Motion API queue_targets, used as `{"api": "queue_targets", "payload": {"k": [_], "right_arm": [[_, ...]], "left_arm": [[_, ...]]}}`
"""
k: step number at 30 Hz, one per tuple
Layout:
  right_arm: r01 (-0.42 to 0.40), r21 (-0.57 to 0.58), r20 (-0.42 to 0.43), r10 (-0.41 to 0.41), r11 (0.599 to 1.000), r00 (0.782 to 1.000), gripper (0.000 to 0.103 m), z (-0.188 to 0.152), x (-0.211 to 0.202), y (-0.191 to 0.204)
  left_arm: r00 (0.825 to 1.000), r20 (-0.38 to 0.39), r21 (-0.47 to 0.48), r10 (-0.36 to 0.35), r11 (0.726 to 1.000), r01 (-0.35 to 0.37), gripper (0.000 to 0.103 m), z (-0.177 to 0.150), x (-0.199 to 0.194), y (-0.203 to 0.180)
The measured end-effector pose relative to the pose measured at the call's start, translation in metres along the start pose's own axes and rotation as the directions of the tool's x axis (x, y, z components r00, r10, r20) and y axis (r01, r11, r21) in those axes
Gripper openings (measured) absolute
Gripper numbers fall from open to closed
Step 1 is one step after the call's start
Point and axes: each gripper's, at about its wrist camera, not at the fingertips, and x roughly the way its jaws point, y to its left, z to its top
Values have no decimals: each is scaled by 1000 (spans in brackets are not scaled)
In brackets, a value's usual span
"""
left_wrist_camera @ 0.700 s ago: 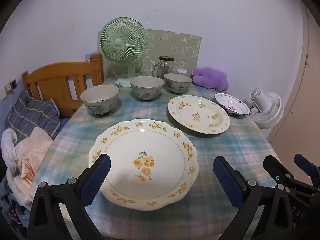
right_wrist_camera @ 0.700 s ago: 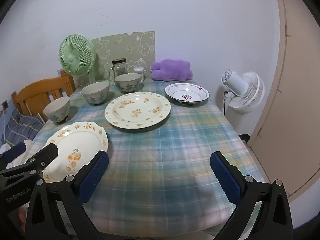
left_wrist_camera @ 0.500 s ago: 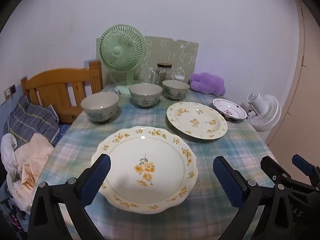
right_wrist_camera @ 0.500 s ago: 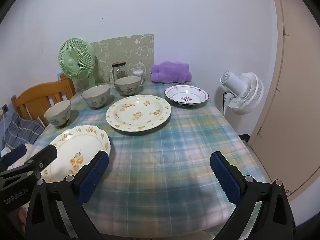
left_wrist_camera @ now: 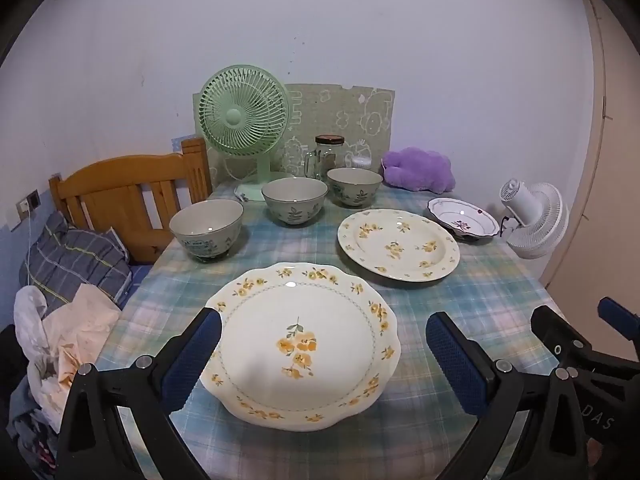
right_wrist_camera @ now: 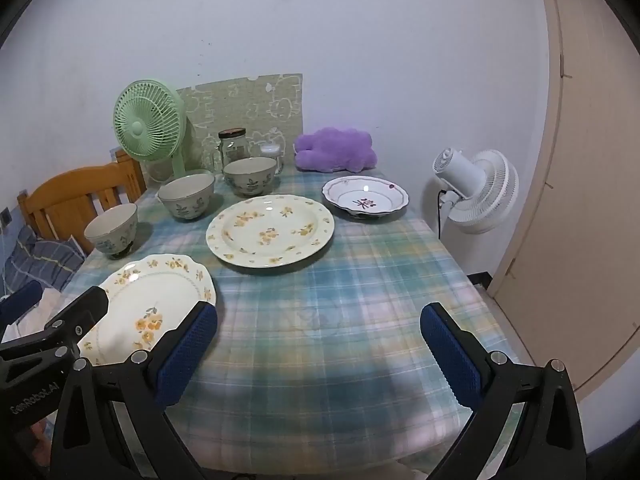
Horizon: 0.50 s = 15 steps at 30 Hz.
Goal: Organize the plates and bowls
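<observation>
A plain white wall (left_wrist_camera: 360, 32) rose behind the desk (right_wrist_camera: 340, 300), which was covered with a pale blue-green plaid cloth. A green patterned board (left_wrist_camera: 340, 120) leaned on the wall at the desk's far edge, with a green fan (left_wrist_camera: 244, 116) in front of it near the far left corner. A wooden headboard (left_wrist_camera: 120, 196) stood beside the desk's left edge, with striped bedding (left_wrist_camera: 72, 260) and crumpled cloth (left_wrist_camera: 68, 344) below it. A white fan (right_wrist_camera: 476, 188) stood off the far right corner, near a beige door (right_wrist_camera: 580, 200). The light was dim and even.
</observation>
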Motion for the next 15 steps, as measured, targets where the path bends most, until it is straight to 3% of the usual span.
{"api": "queue_targets", "payload": {"k": [15], "right_arm": [[4, 0, -15, -4, 1000, 1000, 102, -1, 2, -8]], "left_arm": [[1000, -5, 2, -2, 1000, 2, 103, -4, 0, -3]]}}
